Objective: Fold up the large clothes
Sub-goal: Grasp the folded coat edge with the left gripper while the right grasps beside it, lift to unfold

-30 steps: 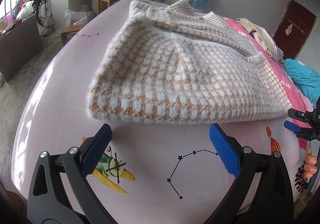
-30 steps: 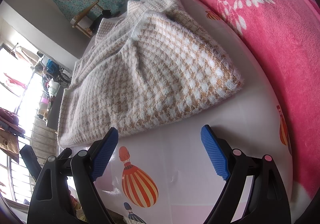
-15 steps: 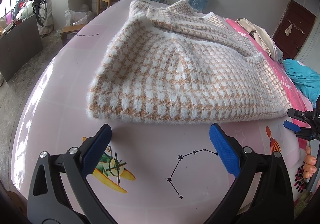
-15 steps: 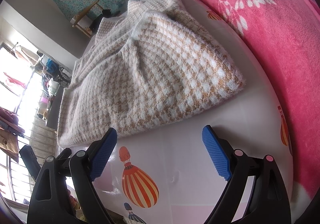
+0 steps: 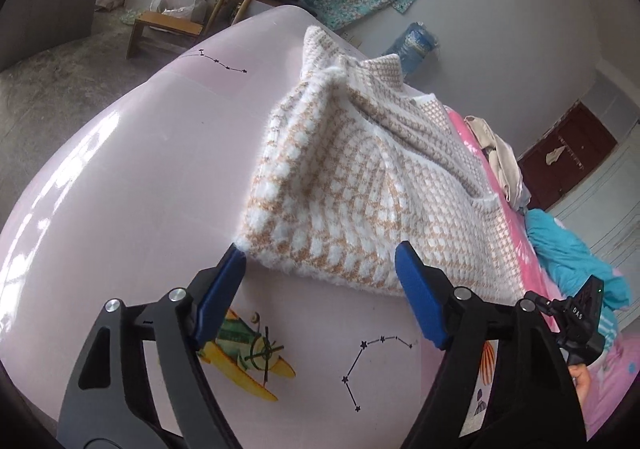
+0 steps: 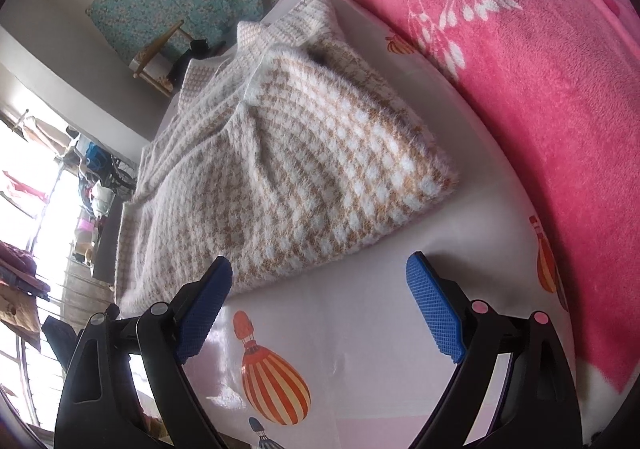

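Only from the left wrist: right gripper beyond sweater, its spread unclear; both own-view grippers wide apart.

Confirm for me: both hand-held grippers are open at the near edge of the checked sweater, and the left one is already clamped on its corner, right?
Not quite. In the left wrist view the left hand-held gripper is open, the sweater corner between its fingers, unclamped. The right hand-held gripper is open too.
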